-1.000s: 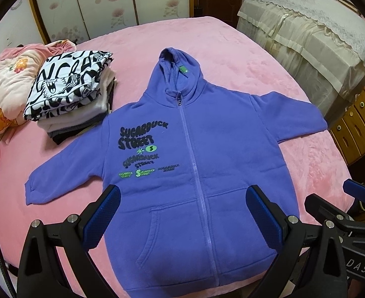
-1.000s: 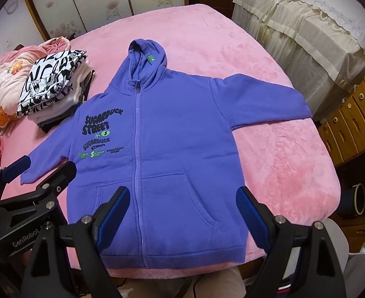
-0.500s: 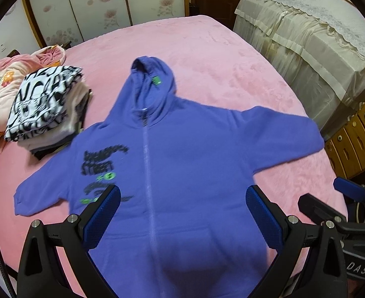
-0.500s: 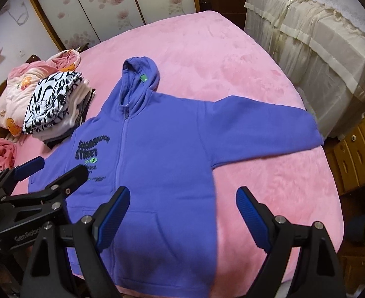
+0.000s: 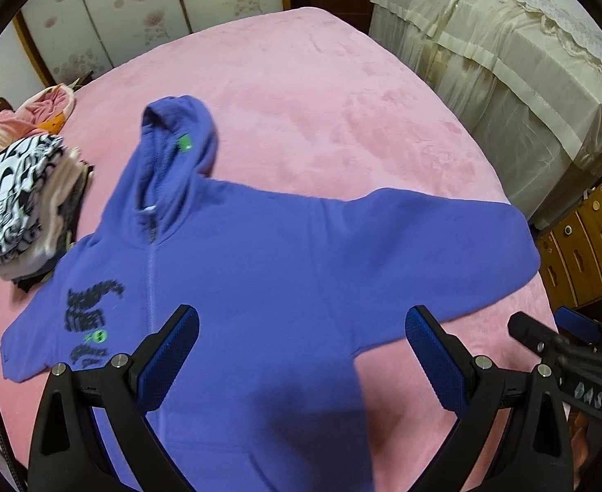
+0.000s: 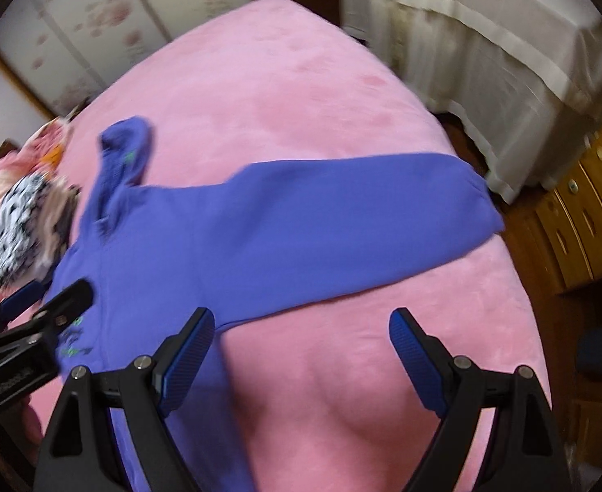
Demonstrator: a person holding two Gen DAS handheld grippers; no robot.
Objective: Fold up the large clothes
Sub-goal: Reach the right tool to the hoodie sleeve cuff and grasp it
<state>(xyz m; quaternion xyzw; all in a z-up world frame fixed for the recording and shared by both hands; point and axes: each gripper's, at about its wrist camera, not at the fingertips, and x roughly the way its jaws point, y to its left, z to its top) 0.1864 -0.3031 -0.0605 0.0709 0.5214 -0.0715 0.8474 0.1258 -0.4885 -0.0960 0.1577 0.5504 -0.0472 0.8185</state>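
One purple hoodie (image 5: pixel 260 270) spread flat on one pink bed (image 5: pixel 342 94), two sleeves out, one hood at the far end, one stack of folded clothes (image 5: pixel 22 213) far left, two tongs, left tongs (image 5: pixel 301 352), right tongs (image 6: pixel 301 348), each gaping with two blue pads

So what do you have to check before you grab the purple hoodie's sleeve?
1. Left gripper open: ok.
2. Right gripper open: ok.
3. Hoodie lying flat, front up: ok.
4. Sleeve stretched out, nothing on it: ok.
5. Stack of folded clothes off the hoodie: cannot tell, it sits right at the shoulder.
6. Sharp view of the sleeve: not ok, the right wrist picture is blurred.
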